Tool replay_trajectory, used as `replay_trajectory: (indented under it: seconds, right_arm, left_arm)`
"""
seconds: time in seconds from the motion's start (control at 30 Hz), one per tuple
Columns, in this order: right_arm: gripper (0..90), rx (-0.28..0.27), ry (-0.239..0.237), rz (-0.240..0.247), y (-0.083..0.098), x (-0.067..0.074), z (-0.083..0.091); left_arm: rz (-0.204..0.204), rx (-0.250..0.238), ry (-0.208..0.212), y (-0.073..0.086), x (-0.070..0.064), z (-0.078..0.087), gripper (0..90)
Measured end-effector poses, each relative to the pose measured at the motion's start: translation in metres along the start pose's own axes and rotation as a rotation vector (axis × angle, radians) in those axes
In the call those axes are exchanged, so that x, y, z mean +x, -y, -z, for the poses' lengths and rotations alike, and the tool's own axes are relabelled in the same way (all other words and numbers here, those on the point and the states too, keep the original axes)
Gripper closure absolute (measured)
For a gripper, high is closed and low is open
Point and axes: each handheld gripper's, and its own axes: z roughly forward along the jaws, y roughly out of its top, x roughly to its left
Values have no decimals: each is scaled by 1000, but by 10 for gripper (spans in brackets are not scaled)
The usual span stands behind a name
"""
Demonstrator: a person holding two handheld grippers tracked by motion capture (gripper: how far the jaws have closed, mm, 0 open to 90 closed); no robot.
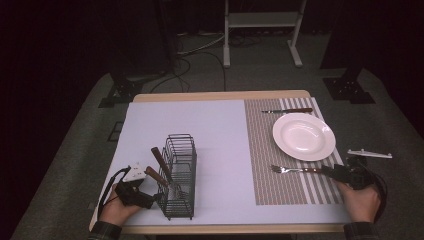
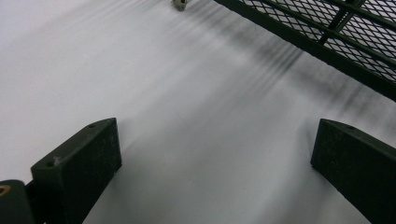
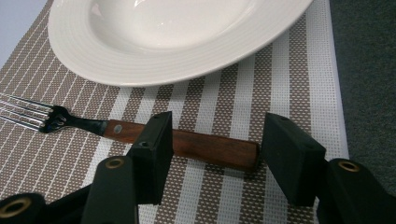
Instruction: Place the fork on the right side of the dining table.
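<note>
fork point(image 3: 140, 133) lies just below the plate point(image 3: 154, 65), right gripper point(image 3: 217, 156) open around its handle.
left gripper point(image 2: 215, 168) open, holding nothing; a crooked squeeze could push the fork into the plate.

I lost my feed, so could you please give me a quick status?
Left claw open, empty, beside wire caddy. Right claw open around fork handle on placemat. Plate beyond, nothing blocking.

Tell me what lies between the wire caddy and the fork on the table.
High view: between the wire caddy and the fork lie bare pale table cover and the left part of the striped placemat; nothing sits on that stretch.
</note>
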Motion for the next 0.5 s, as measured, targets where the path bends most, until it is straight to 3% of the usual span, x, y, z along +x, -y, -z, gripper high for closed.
replay_trajectory:
  seconds: [0.27,0.5]
  right_arm:
    - [428,-30,-1,-3,-1,0,5]
    - [429,-68,-25,31,-4,13,12]
  left_arm:
    - [0,0,0,0,0,0,0]
    - [0,0,0,0,0,0,0]
